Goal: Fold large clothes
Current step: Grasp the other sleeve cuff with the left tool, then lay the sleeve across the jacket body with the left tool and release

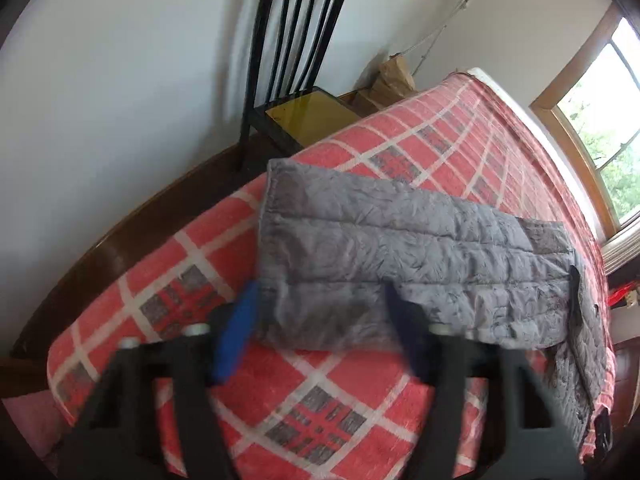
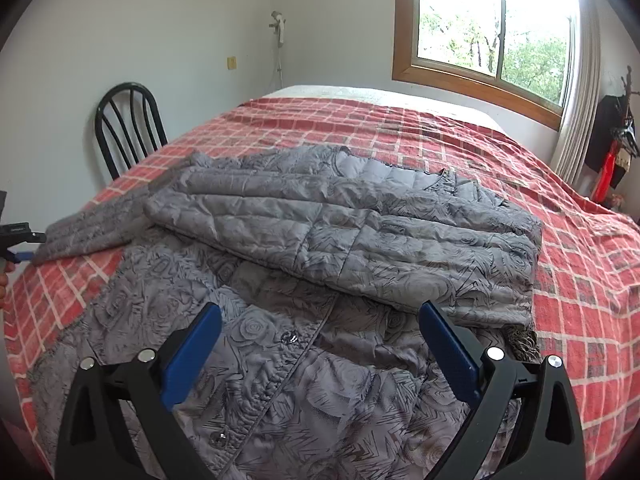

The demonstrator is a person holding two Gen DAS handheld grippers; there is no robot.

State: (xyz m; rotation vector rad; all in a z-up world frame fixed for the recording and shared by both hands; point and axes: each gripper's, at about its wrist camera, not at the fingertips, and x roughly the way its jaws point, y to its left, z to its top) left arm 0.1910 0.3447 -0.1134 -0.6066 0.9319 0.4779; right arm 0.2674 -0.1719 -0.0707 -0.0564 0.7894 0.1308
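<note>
A grey quilted jacket [image 2: 320,264] with a rose print lies front-up on a bed with a red plaid blanket [image 2: 580,280]. One sleeve [image 2: 360,232] is folded across the chest. The other sleeve [image 1: 400,256] stretches out flat toward the bed's left edge. My left gripper [image 1: 320,320] is open, its blue pads on either side of that sleeve's cuff end, just above it. It also shows at the left edge of the right wrist view [image 2: 20,240]. My right gripper [image 2: 320,344] is open and empty above the jacket's button placket [image 2: 288,360].
A black metal chair [image 1: 296,64] with a yellow seat stands against the wall beside the bed; it also shows in the right wrist view [image 2: 128,128]. A window [image 2: 492,28] is at the head end. Brown bags [image 1: 392,80] sit near the wall. A dark wooden bed frame [image 1: 120,248] edges the mattress.
</note>
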